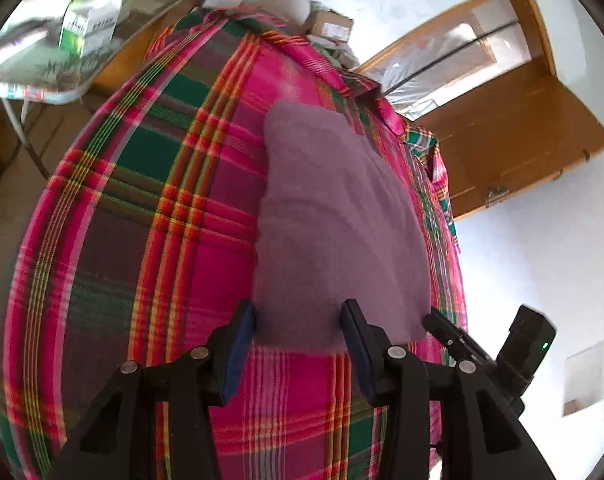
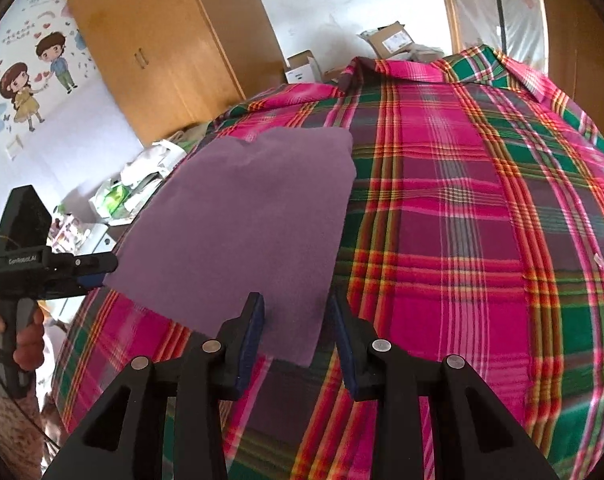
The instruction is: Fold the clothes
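Observation:
A folded purple cloth point(image 1: 341, 220) point(image 2: 254, 208) lies flat on a pink, green and red plaid bedspread point(image 1: 142, 220) point(image 2: 461, 220). My left gripper point(image 1: 298, 312) is open, its jaws standing either side of the cloth's near edge. It also shows in the right wrist view, where the left gripper point(image 2: 102, 272) is held by a hand point(image 2: 26, 344) at the cloth's left corner. My right gripper point(image 2: 296, 302) is open over the cloth's near right corner, with cloth between the jaws. The right gripper point(image 1: 437, 320) also appears at the cloth's right edge in the left wrist view.
A folding table point(image 1: 30, 80) with boxes stands beyond the bed's left side. Cardboard boxes point(image 1: 329, 24) point(image 2: 389, 40) sit past the far edge. A wooden door point(image 1: 501, 128) and a wardrobe point(image 2: 162, 48) line the walls. Bags point(image 2: 142, 176) lie on the floor.

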A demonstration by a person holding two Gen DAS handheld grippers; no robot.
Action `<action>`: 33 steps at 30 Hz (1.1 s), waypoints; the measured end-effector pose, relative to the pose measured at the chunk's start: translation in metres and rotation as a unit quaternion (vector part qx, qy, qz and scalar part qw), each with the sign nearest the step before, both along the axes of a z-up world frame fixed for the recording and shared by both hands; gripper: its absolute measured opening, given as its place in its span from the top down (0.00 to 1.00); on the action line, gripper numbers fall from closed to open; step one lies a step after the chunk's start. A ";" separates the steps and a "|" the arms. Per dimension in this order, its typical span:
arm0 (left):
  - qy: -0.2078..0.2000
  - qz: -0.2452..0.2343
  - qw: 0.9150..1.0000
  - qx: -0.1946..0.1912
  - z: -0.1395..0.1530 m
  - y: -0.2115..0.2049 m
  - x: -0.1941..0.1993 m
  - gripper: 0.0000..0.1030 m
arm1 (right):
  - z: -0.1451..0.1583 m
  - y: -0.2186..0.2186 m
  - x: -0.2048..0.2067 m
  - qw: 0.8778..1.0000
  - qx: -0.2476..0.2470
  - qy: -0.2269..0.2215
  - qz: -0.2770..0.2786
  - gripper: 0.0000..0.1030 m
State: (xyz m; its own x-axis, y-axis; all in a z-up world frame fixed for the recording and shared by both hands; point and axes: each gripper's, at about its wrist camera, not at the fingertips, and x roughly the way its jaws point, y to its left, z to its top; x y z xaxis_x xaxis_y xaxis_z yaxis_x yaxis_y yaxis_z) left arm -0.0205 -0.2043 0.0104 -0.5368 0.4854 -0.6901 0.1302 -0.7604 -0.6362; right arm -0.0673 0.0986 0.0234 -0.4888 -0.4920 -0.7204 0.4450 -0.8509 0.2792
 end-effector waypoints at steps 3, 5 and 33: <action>0.017 0.005 0.999 -0.033 0.010 0.014 0.013 0.57 | 0.004 -0.005 0.014 1.000 0.006 0.007 0.006 0.66; 0.031 0.014 0.998 -0.057 0.015 0.024 0.020 0.57 | 0.004 -0.009 0.021 1.000 0.021 0.006 0.005 0.64; 0.042 0.048 0.959 -0.275 -0.002 0.110 0.015 0.57 | -0.025 -0.046 0.052 0.982 0.160 0.047 -0.083 0.63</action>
